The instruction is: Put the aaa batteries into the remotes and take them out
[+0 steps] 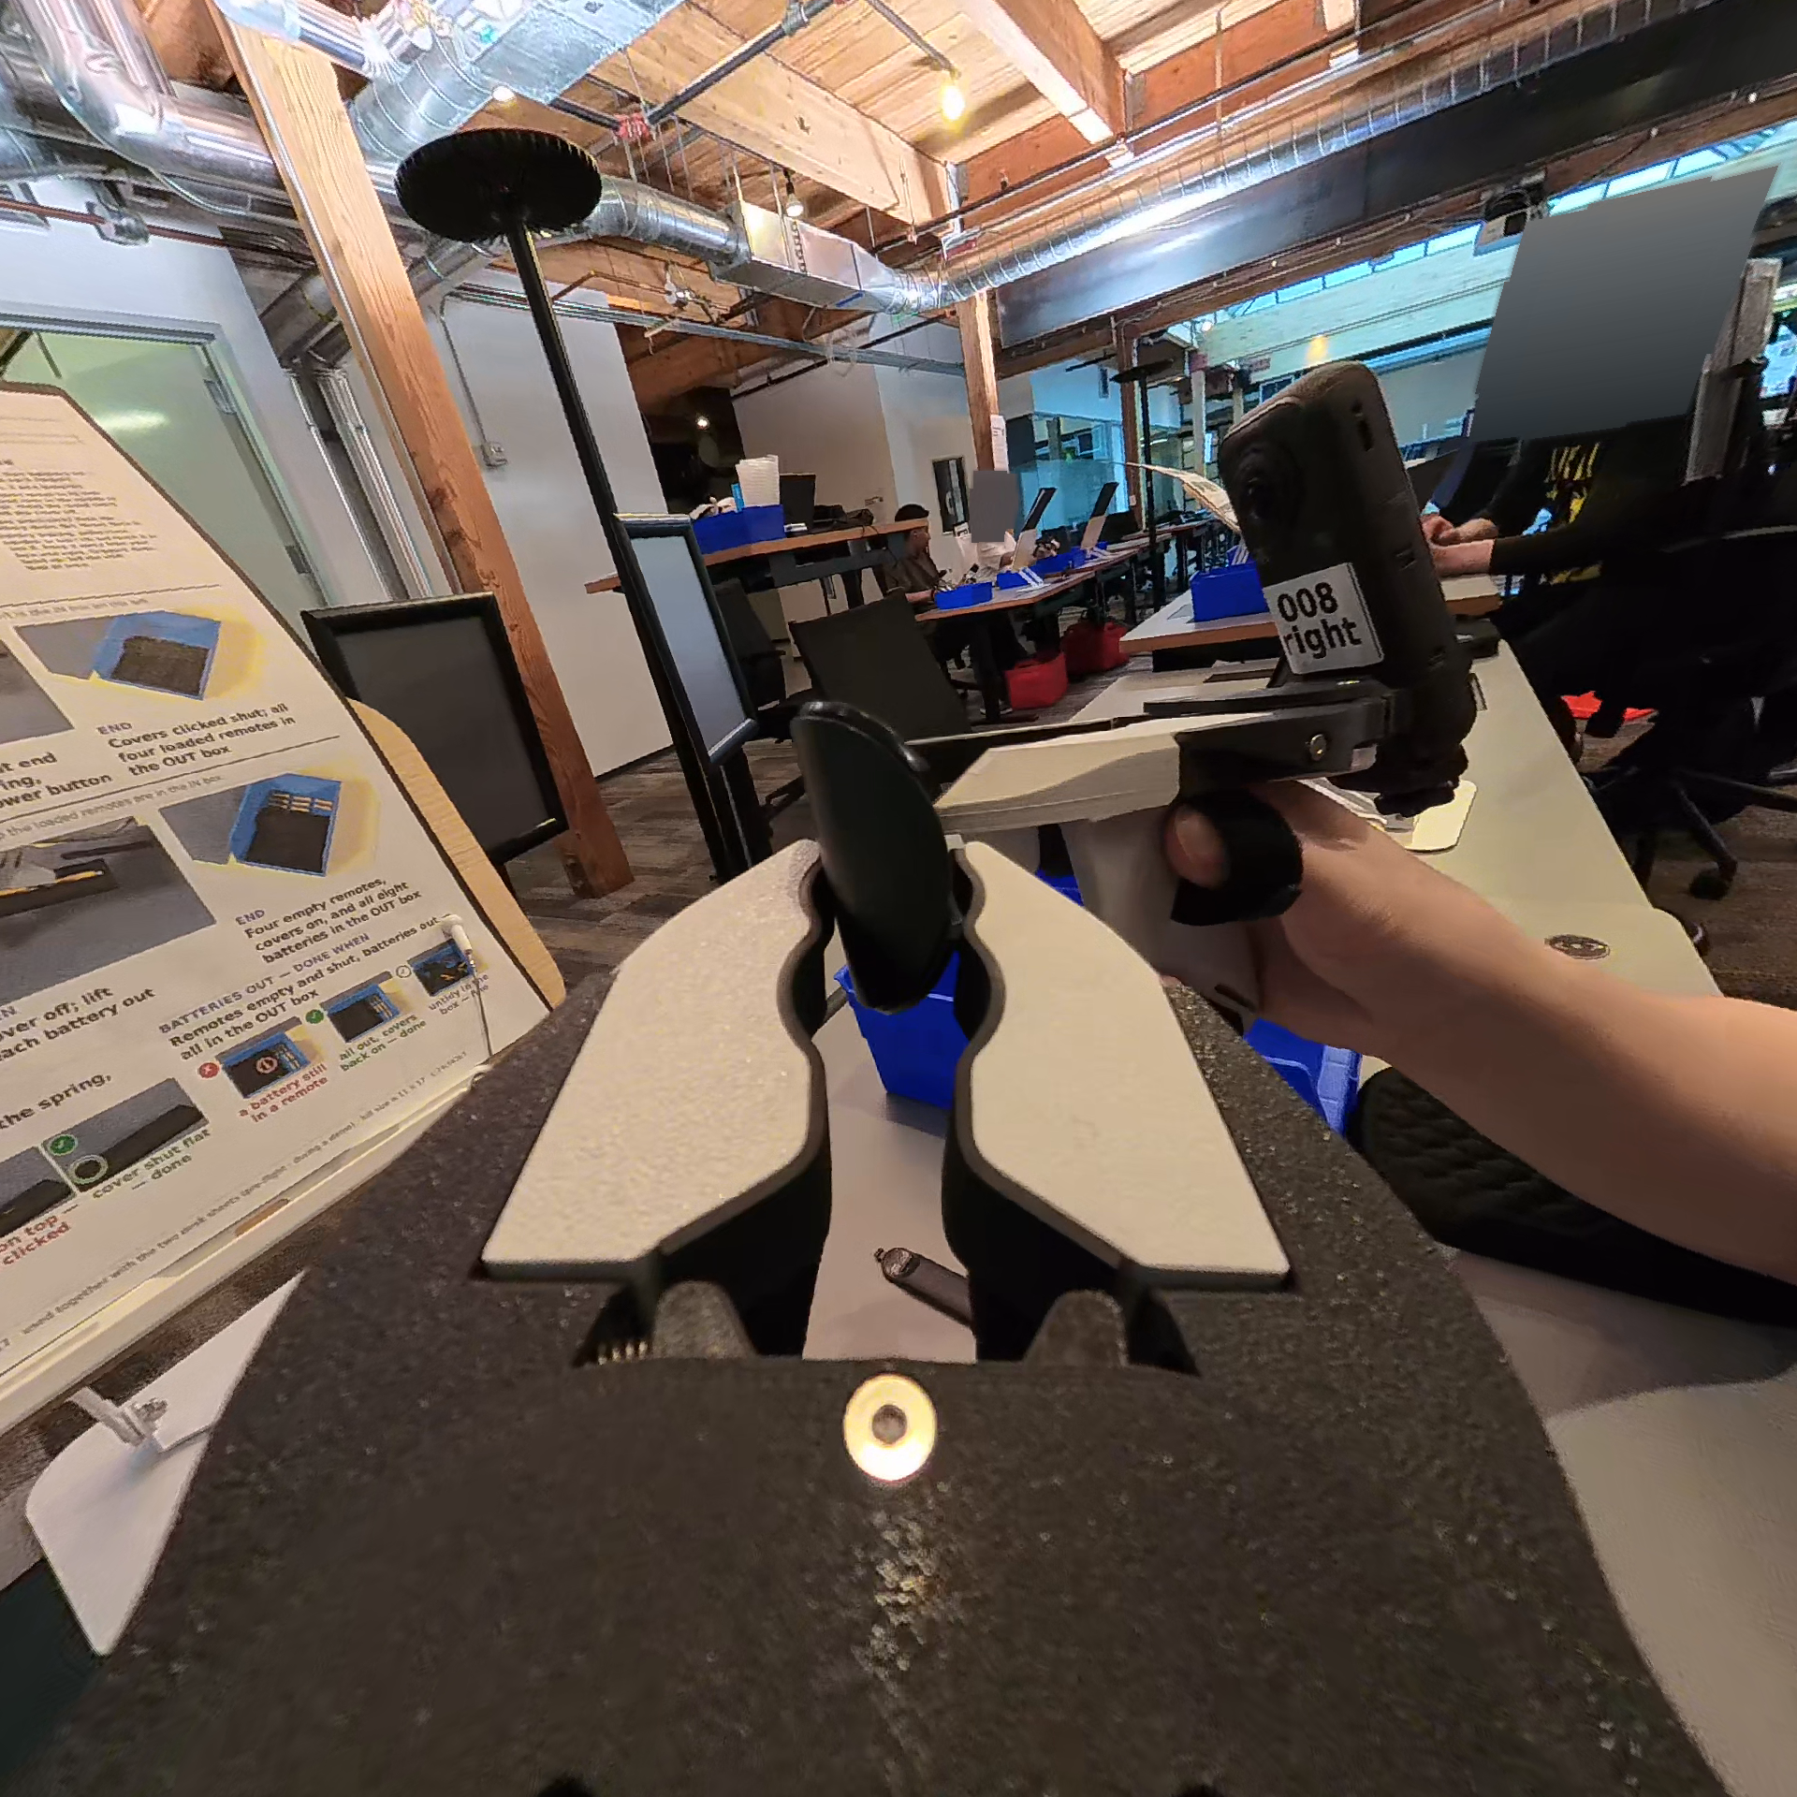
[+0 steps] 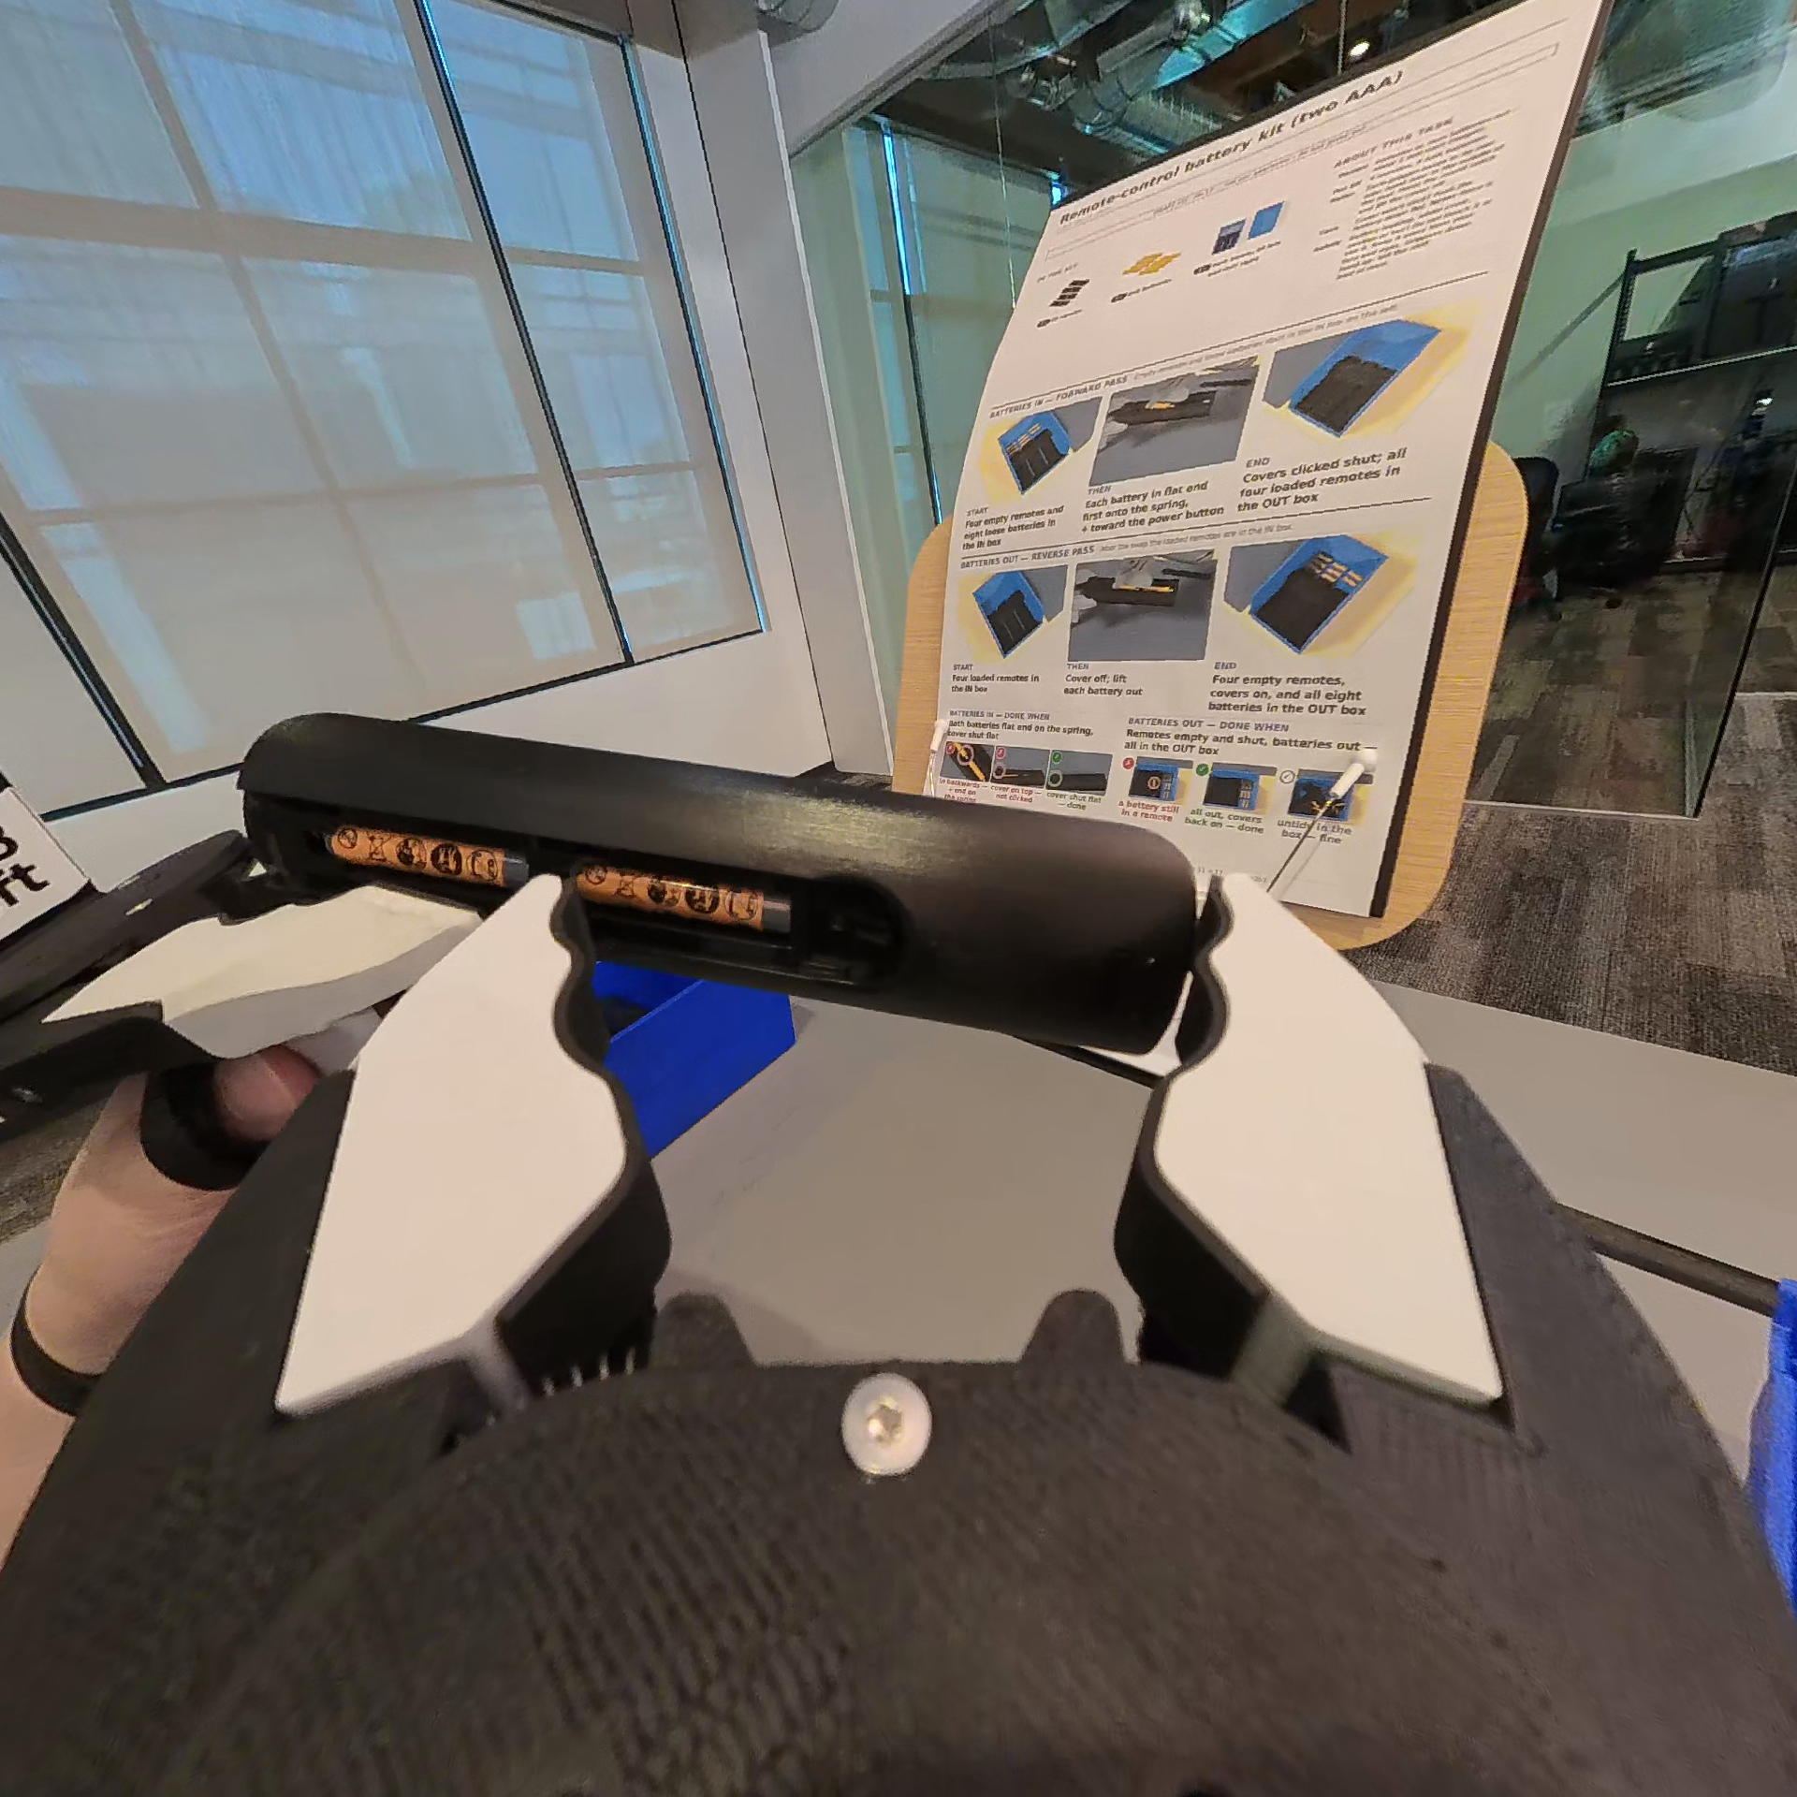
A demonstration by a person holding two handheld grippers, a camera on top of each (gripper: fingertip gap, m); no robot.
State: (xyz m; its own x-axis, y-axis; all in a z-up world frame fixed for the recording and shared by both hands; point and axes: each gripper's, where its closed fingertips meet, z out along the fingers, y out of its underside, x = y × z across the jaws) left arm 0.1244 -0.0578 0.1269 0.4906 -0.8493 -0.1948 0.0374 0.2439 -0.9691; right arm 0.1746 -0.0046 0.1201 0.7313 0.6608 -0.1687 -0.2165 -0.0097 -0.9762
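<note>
While the remote hangs in the air above the tabletop, this is how things stand:

Remote: a long black remote [image 2: 739, 875] with its cover off, gripped at one end and reaching sideways across the right wrist view, tilted a little down to the right.

Batteries: two orange batteries [image 2: 671, 899] sit end to end in the open bay, facing the right claw.

Left claw: the left claw [image 1: 890, 924] is closed around the remote's end, which stands up between its fingertips in its own view.

Right claw: the right claw [image 2: 885, 972] is spread wide and has hold of nothing; the remote runs across just past its tips, its free end next to the right-hand fingertip, though I cannot tell whether they touch.

Handling of the remote: likely light, stiff plastic with smooth, rather slippery sides. A grip across its narrow width near one end, as it has now, leaves the bay free.

Handling of the batteries: small, hard, smooth cylinders, probably sprung in place. I would take one across its middle, or lever up the end away from the spring, with a narrow opening.

Risk: a battery could pop out and roll, or the remote could twist in its one-ended grip under a push.

Below: a blue bin [image 2: 700, 1060] stands on the grey tabletop [image 2: 904, 1206] under the remote.

Behind: an instruction sheet [image 2: 1225, 506] leans on a wooden stand.
</note>
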